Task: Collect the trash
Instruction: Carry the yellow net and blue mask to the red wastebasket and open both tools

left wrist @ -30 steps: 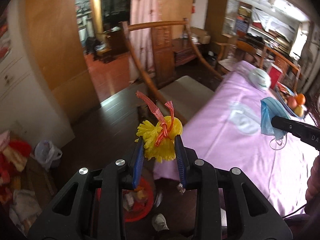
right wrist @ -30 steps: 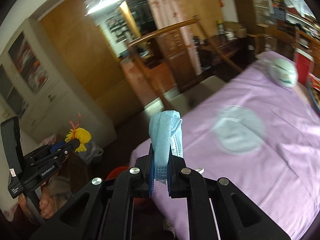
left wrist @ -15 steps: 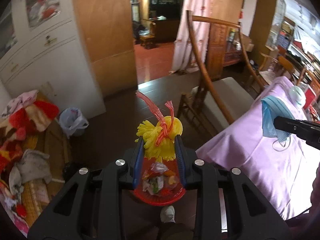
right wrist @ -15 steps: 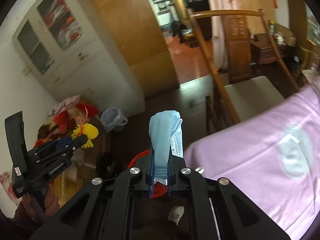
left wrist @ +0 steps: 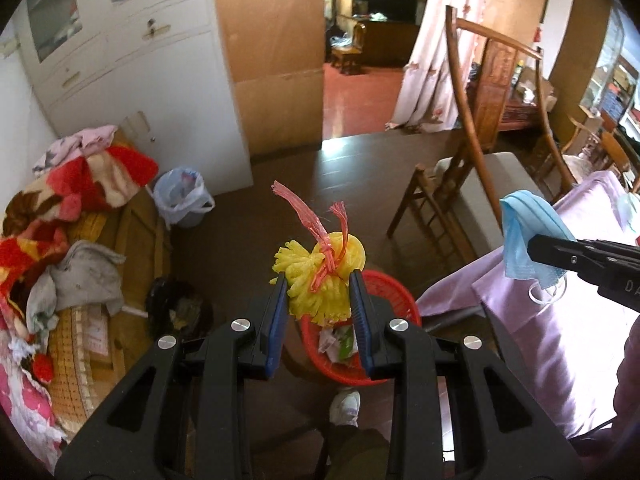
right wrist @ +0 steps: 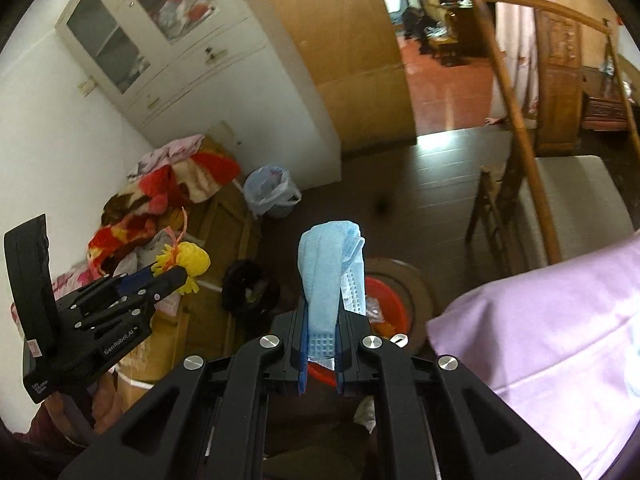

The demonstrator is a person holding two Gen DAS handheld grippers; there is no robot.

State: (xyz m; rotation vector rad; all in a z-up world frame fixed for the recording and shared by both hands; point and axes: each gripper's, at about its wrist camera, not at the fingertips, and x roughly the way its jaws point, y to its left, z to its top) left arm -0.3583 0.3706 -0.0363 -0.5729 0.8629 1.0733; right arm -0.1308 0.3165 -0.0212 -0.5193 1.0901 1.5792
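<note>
- The left gripper (left wrist: pixel 319 300) has its jaws pinching the yellow foam net (left wrist: pixel 320 280) with its red tie.
- The right gripper (right wrist: pixel 322 344) has its jaws pressed on the blue face mask (right wrist: pixel 330 268).
- The red trash basket (left wrist: pixel 394 292) sits on the floor just past the left jaws, at 5 o'clock of the net.
- Advice: the operator centres each item over the basket opening before spreading the jaws, as both items are light and may drift.

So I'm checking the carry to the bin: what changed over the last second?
Both tongs swung left, away from the purple-clothed table, toward the red trash basket on the floor, now below them. Nothing was let go: the left tongs still clamp the yellow foam net, the right tongs still clamp the blue face mask.
</note>
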